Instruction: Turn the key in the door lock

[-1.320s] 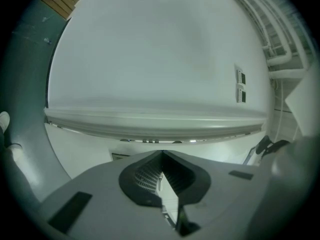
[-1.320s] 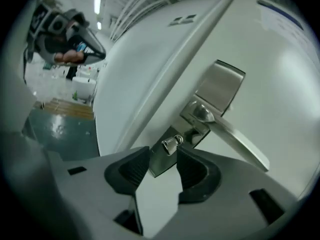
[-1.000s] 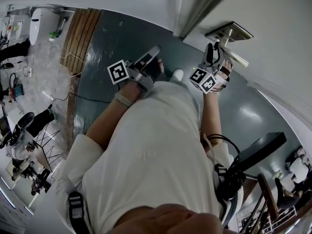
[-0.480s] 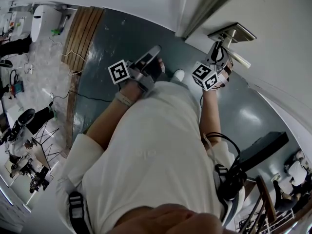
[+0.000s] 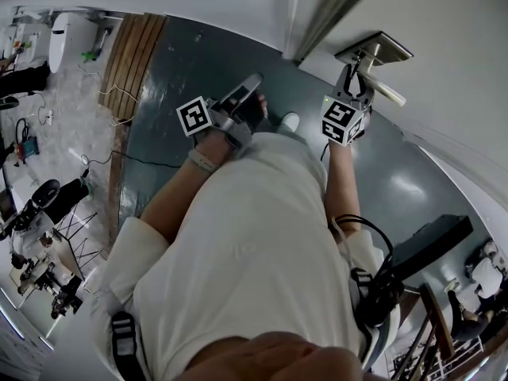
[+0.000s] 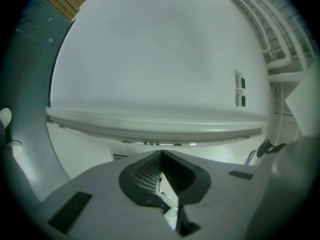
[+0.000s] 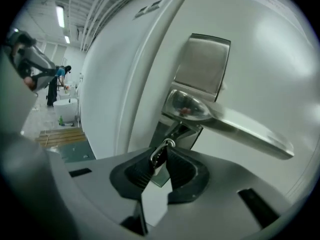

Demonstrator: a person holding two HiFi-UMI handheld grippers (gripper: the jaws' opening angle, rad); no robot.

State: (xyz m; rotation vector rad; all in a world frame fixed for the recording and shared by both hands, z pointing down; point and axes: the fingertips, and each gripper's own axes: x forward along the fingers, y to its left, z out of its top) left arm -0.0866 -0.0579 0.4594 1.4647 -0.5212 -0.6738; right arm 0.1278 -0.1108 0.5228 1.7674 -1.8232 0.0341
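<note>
A brushed metal lock plate (image 7: 202, 66) with a lever handle (image 7: 235, 126) sits on the white door (image 5: 452, 70). Just under the handle, a small metal key (image 7: 161, 153) sticks out of the lock. My right gripper (image 7: 160, 160) has just been closing, and its black pads now pinch the key's head. In the head view the right gripper (image 5: 352, 82) reaches up under the handle (image 5: 387, 94). My left gripper (image 5: 248, 86) is held out over the floor, away from the door. In its own view the left gripper (image 6: 161, 156) has its pads together and nothing between them.
The door frame (image 5: 317, 14) runs up left of the lock. Below lie a dark floor (image 5: 182, 54), wooden boards (image 5: 131, 54) and a cable (image 5: 135, 161). The person's shoe (image 5: 290, 121) stands near the door. A black stand (image 5: 425, 244) is at the right.
The right gripper has rolled about its own axis, so its marker cube shows another face. Its jaws have come together under the handle. The left gripper has stayed put.
</note>
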